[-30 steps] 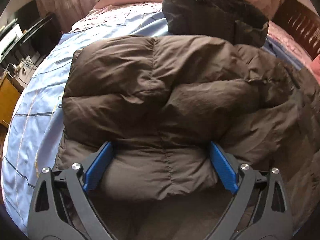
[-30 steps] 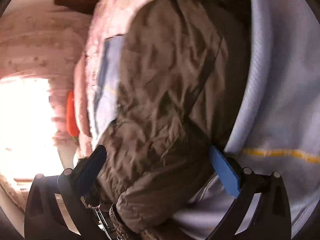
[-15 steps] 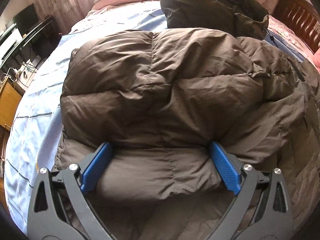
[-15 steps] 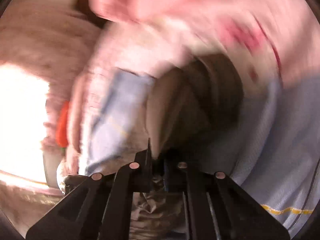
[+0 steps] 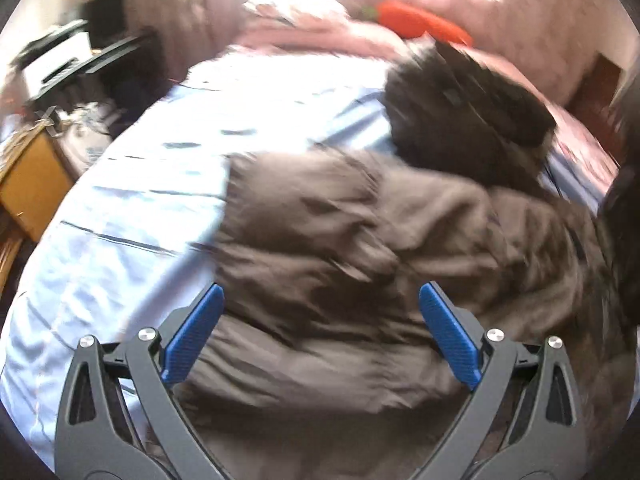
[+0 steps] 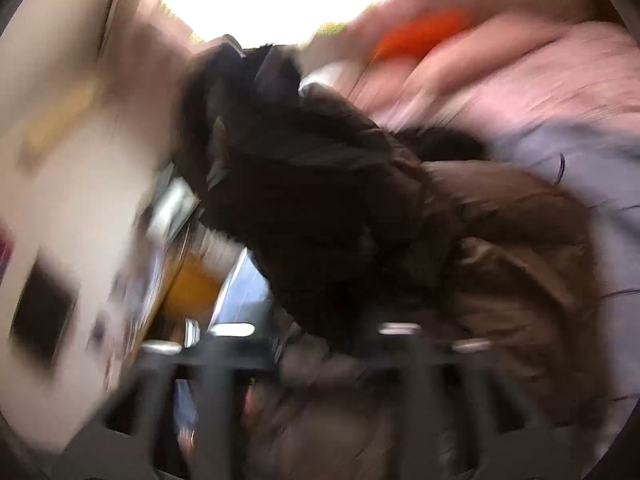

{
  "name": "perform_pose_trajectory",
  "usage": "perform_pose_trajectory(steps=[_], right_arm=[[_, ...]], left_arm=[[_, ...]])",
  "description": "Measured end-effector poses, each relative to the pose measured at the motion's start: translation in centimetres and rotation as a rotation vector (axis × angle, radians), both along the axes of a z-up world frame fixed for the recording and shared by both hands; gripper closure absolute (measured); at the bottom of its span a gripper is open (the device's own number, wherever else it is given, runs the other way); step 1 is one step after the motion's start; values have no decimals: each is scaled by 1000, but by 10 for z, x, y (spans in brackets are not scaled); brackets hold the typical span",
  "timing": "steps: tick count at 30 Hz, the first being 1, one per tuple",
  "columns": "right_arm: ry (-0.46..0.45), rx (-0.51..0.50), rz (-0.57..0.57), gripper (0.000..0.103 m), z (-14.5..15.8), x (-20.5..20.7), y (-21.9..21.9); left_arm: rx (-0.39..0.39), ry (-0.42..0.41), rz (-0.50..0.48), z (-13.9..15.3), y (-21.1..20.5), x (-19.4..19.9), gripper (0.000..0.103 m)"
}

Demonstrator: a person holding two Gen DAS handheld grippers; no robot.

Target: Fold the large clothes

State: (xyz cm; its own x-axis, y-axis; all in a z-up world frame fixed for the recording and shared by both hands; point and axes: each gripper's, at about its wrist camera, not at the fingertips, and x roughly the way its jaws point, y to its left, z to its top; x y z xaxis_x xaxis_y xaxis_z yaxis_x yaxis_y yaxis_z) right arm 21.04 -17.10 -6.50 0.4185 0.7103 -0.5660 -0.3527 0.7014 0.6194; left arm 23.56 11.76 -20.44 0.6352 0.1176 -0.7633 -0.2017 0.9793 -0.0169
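The bed [image 5: 132,208] is the biggest thing here, with a light blue striped sheet on it. Pink bedding [image 5: 304,32] is piled at its far end, next to a bright window.

Your big brown puffy coat [image 5: 360,264] lies in a lumpy heap on the blue sheet, toward the right side of the bed. A second, darker coat [image 5: 464,112] sits just behind it and touches its far edge.

To the left of the bed is a yellow wooden cabinet [image 5: 28,188], and behind that a dark stand with a white box [image 5: 56,60].

An orange carrot-shaped toy [image 5: 416,26] rests on the pink bedding.

Your left claw [image 5: 320,336] is wide apart. Its blue fingers [image 5: 196,332] hang over the near edge of the brown coat and hold nothing.

Your right claw [image 6: 316,344] is very blurry. A dark fold of the brown coat [image 6: 500,248] bunches up right at its tip, but you cannot tell if the claw is together or apart.
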Motion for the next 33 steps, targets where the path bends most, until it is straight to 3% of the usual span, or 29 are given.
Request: perform_pose_trajectory(steps=[2, 4, 6, 8, 11, 12, 16, 19, 22, 24, 27, 30, 33], right_arm=[[5, -136, 86, 27, -12, -12, 54], [-34, -195, 88, 25, -13, -23, 69], [-58, -206, 17, 12, -10, -9, 51], [-71, -290, -151, 8, -15, 9, 18], [15, -395, -324, 8, -43, 29, -30], [54, -405, -366, 8, -56, 31, -45], [178, -514, -492, 8, -108, 23, -88], [237, -524, -509, 8, -148, 21, -91], [308, -491, -547, 8, -195, 23, -107], [285, -505, -547, 6, -212, 25, -108], [274, -612, -524, 5, -218, 32, -96], [238, -636, -509, 5, -192, 22, -87], [147, -676, -495, 5, -162, 2, -74]], left_arm=[[15, -14, 52, 7, 13, -1, 4], [25, -22, 89, 10, 23, -4, 4], [25, -30, 119, 11, 31, -6, 4], [18, -45, 135, 12, 30, -6, 4], [-72, -15, -14, 7, 4, 1, 4], [-64, 4, -49, 5, -5, 5, 4], [86, 37, -193, -8, -58, 6, 16], [163, 143, -252, -38, -83, 16, 25], [22, 225, -243, -69, -64, 27, 19], [20, 245, -260, -75, -60, 31, 18], [93, 248, -245, -75, -68, 30, 17], [159, 169, -273, -45, -78, 10, 28], [179, 103, -309, -22, -84, -11, 23]])
